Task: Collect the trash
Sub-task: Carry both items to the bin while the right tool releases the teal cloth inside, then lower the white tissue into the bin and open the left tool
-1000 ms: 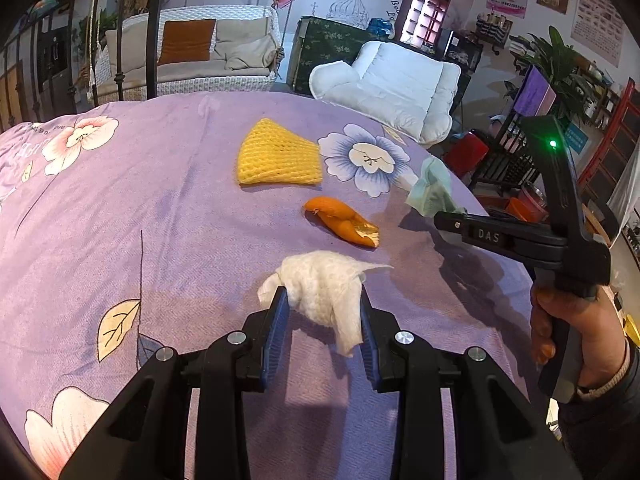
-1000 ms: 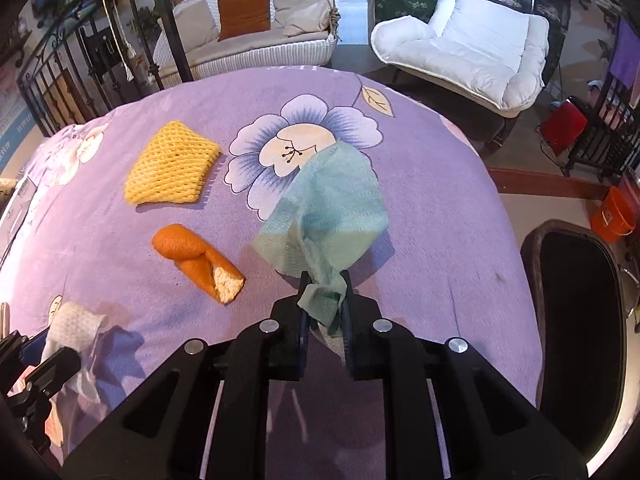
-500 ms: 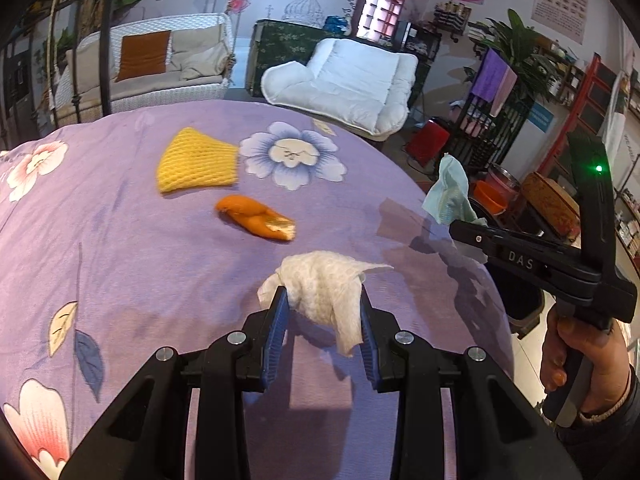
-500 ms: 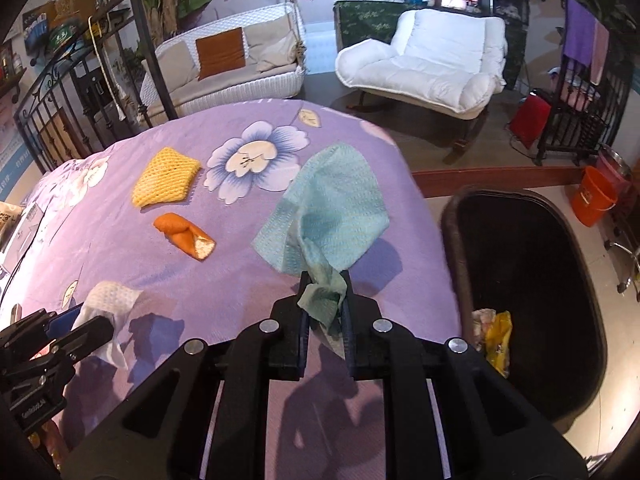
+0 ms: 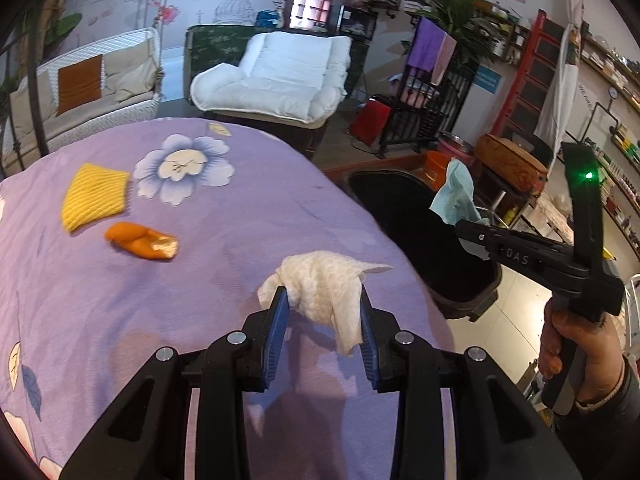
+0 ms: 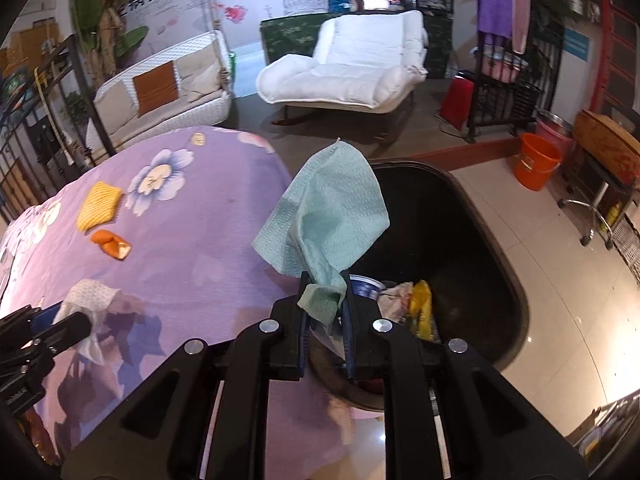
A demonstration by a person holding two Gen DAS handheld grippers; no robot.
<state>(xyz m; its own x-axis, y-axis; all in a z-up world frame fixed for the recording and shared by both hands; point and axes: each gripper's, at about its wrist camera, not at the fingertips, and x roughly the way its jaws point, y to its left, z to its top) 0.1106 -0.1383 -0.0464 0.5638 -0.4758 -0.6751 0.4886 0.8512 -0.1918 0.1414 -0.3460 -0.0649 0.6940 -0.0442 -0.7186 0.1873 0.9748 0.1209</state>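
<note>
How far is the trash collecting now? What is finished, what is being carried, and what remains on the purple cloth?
Done: the black bin already holds some rubbish. In hand: the right claw is shut on a teal wipe at the bin, and the left claw grips a white tissue above the purple cloth. Left: the yellow foam net and the orange peel lie on the cloth.

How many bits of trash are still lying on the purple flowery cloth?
2: a yellow mesh foam sleeve near the blue flower, and an orange peel just beside it. Others may hide outside the views.
</note>
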